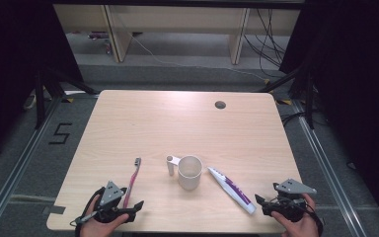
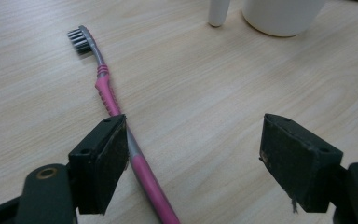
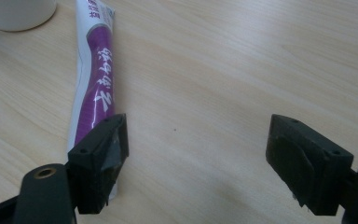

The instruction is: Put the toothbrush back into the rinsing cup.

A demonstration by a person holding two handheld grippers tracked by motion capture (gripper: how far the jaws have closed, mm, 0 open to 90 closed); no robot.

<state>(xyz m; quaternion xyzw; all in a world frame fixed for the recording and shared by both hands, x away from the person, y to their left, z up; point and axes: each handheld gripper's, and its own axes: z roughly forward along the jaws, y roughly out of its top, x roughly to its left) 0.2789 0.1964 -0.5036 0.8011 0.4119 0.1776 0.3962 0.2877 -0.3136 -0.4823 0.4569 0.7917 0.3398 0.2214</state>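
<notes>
Resting low, left gripper (image 2: 191,154) spread, pink plastic toothbrush (image 2: 109,100) beside its left jaw; right gripper (image 3: 193,156) spread, purple-and-white toothpaste tube (image 3: 93,65) likewise, ready for pickup.

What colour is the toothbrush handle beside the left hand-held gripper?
Pink, with a grey neck and dark bristles; the toothbrush shows best in the left gripper view.

High view: you look forward and down over the whole table (image 1: 128,118) | left gripper view: close, low, facing toothbrush (image 2: 103,88) and cup (image 2: 279,16) | right gripper view: close, shares that cup (image 3: 16,14), plus toothpaste tube (image 3: 93,74).
</notes>
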